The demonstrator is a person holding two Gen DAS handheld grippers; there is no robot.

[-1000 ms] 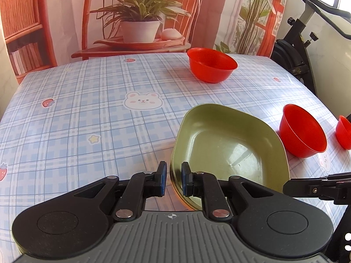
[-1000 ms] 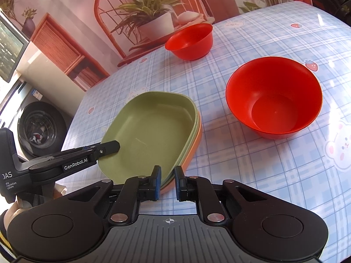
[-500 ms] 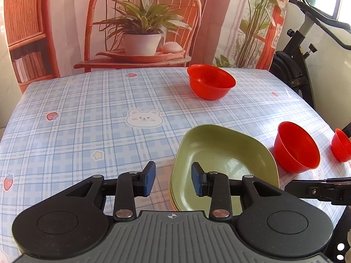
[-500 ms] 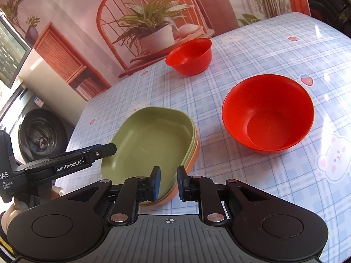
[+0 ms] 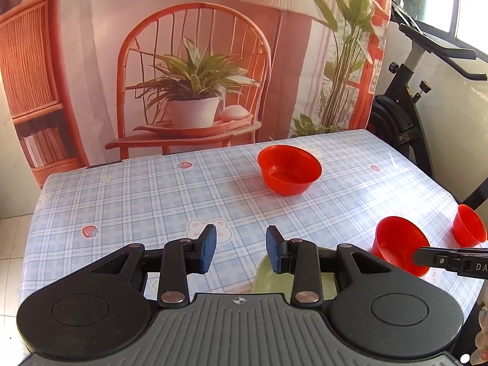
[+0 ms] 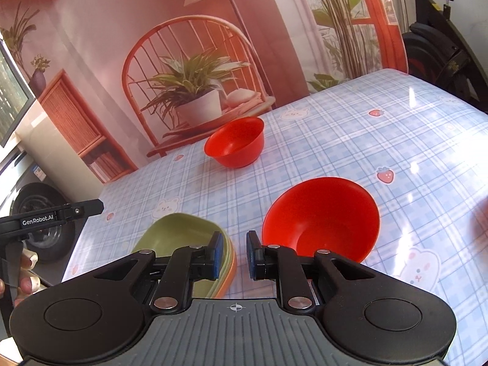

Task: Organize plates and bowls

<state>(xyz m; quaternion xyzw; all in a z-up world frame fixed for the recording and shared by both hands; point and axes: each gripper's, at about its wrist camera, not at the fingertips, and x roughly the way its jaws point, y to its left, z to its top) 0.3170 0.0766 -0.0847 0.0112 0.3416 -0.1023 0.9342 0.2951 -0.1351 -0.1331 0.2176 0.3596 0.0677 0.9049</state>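
— Checked tabletop: what sits nearest?
— Both tools, left tool and right tool, spread and holding nothing, above stacked plates.
— Beyond?
— A near bowl beside the plates, a far bowl by the back edge.
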